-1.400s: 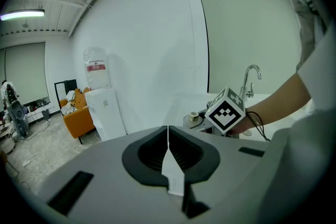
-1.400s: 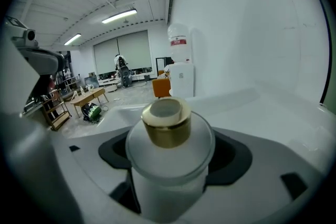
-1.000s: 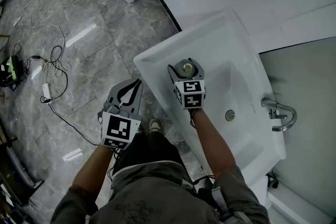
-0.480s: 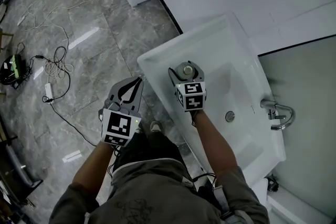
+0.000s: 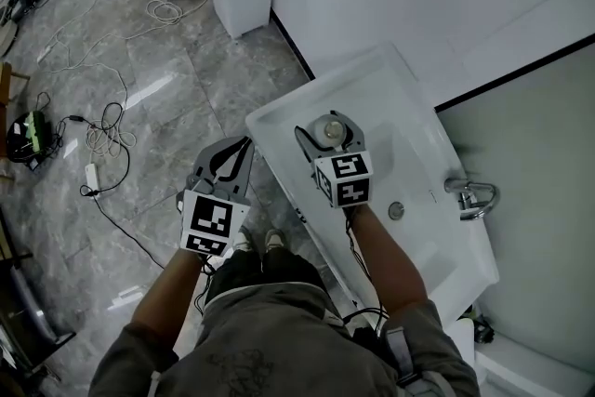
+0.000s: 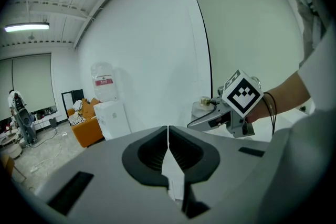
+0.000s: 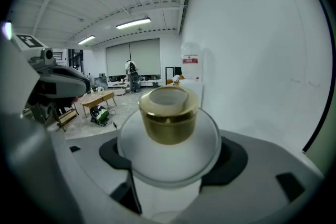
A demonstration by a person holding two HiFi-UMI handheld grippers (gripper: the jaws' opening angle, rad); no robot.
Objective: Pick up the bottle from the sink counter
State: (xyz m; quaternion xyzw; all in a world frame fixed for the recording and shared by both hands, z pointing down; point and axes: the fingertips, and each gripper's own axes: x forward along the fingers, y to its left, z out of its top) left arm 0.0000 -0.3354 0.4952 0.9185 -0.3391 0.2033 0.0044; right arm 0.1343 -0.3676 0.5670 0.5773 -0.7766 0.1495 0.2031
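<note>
Hidden: in the right gripper view the lower body of the bottle point(image 7: 168, 139) is covered by the gripper's own frame. From the head view only its top shows, so whether its base touches the counter point(image 5: 381, 88) cannot be told. The counter's right end is cut off behind the person's arm.

Count: one bottle, white with a gold cap point(image 7: 168, 115); one faucet point(image 5: 471, 196); one drain point(image 5: 396, 211); two grippers.

Right gripper point(image 5: 327, 135): clamped on the bottle, jaws on either side of it, above the counter's left front corner.

Left gripper point(image 6: 168, 139): jaws pressed together, nothing between them, held over the floor point(image 5: 139, 107) just off the counter's front edge.
</note>
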